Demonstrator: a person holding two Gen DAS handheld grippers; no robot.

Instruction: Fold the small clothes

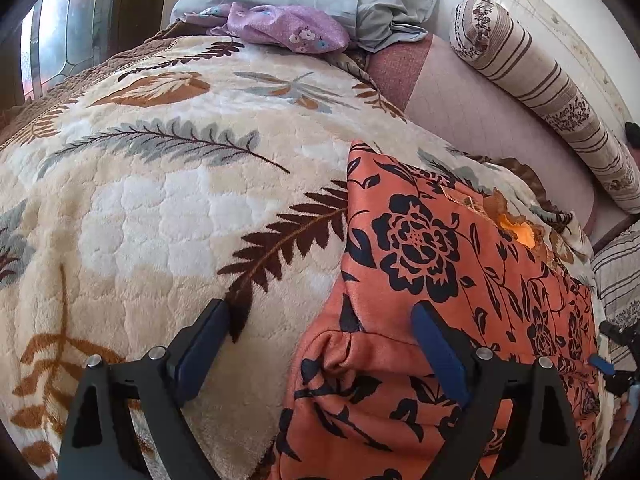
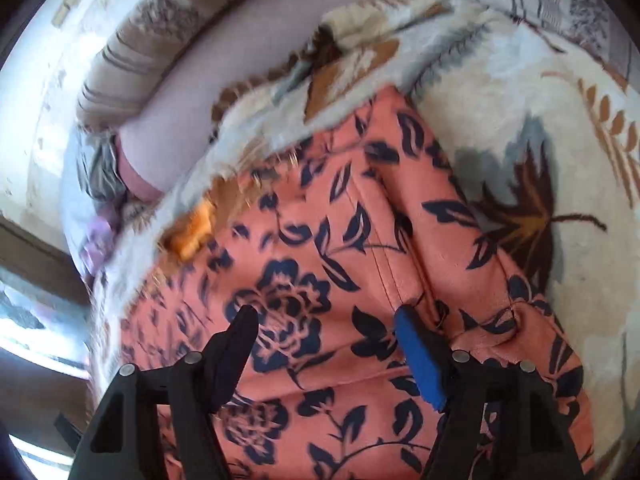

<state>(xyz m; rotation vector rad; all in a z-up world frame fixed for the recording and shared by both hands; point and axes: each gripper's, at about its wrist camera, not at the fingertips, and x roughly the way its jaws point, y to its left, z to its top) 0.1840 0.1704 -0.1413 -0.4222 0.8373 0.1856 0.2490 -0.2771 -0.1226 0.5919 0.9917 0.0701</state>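
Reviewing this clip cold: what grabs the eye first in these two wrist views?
The orange garment with black flowers dominates, lying on a cream fleece blanket printed with leaves that covers the bed. Both grippers hover over it with jaws apart, the left gripper at its bunched near corner, the right gripper above a seam, neither pinching cloth. At the far end of the bed lie a purple flowered cloth and grey fabric.
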